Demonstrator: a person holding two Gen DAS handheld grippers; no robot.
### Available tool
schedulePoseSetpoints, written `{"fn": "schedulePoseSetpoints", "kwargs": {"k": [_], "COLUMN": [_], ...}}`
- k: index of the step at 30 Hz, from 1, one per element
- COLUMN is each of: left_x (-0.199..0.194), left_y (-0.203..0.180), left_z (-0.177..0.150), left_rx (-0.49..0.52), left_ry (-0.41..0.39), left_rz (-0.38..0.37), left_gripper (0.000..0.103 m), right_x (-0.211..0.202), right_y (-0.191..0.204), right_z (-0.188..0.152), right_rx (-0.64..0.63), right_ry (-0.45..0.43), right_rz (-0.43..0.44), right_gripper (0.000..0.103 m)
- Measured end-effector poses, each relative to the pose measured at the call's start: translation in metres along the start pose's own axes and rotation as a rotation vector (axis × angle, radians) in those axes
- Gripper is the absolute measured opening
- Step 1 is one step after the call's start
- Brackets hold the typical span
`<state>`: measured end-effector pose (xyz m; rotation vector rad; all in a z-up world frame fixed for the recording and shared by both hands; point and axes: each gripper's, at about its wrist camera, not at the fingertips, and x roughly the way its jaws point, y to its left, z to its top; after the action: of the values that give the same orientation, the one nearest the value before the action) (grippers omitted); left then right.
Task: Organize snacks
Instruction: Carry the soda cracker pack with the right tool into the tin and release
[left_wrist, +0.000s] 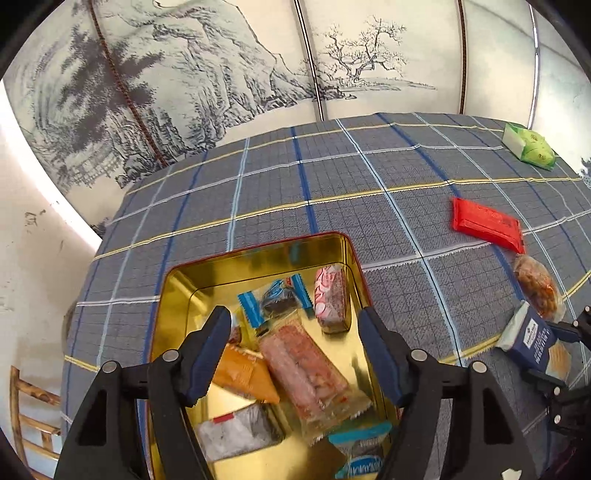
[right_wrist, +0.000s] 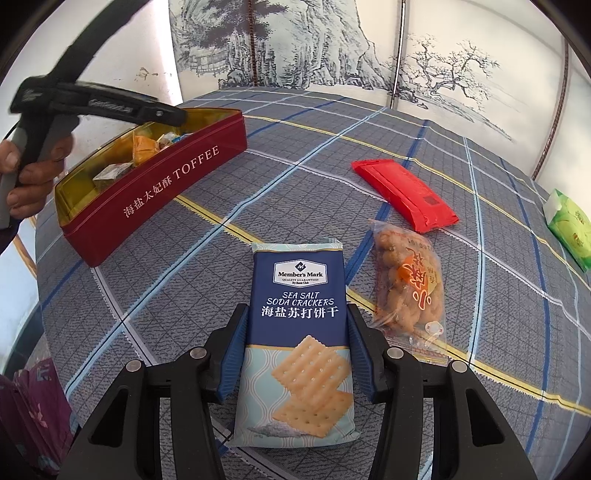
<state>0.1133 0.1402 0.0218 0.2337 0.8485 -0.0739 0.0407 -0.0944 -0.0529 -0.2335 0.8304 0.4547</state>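
1. Jaws first: the left gripper (left_wrist: 291, 354) is hanging spread over the tin (left_wrist: 258, 247) with nothing between its pads, likely because it is done dropping a snack in.
2. Right gripper (right_wrist: 295, 354) is clamping the cracker pack (right_wrist: 297, 354) by its long sides, probably so it can be carried flat to the tin.
3. Inside the tin, a pink packet (left_wrist: 306, 365), an orange packet (left_wrist: 243, 373) and small wrapped sweets are lying loose.
4. Beside the cracker pack, a bag of fried twists (right_wrist: 406, 284) is waiting on the cloth; just past it a red packet (right_wrist: 404, 194) is lying apart.
5. Farther off, a green packet (right_wrist: 569, 229) is sitting near the table's edge.
6. Covering the table is a grey plaid cloth (right_wrist: 295, 147); behind it an ink landscape screen (right_wrist: 424, 55) is standing.
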Motion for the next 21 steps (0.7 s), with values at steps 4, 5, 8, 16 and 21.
{"fn": "schedulePoseSetpoints", "kwargs": {"k": [4, 5, 8, 16, 21], "left_x": [-0.018, -0.021, -0.032, -0.050, -0.052], "left_y": [0.004, 0.005, 0.009, 0.009, 0.013], "left_z": [-0.015, -0.018, -0.027, -0.044, -0.052], "left_rx": [-0.032, -0.038, -0.058, -0.074, -0.086], "left_ry": [-0.009, -0.009, -0.012, -0.022, -0.015], "left_rz": [-0.004, -0.001, 0.004, -0.006, -0.012], "left_gripper": [0.073, 0.073, 0.073, 0.074, 0.075], "right_x": [0.000, 0.000, -0.003, -0.013, -0.022], "right_y": [0.000, 0.001, 0.006, 0.018, 0.025], "right_z": [0.003, 0.003, 0.002, 0.005, 0.015], "right_rx": [0.020, 0.021, 0.036, 0.079, 0.115], "right_ry": [0.004, 0.004, 0.009, -0.013, -0.036], "right_rz": [-0.025, -0.028, -0.019, 0.045, 0.093], "right_gripper": [0.051, 0.051, 0.051, 0.051, 0.051]}}
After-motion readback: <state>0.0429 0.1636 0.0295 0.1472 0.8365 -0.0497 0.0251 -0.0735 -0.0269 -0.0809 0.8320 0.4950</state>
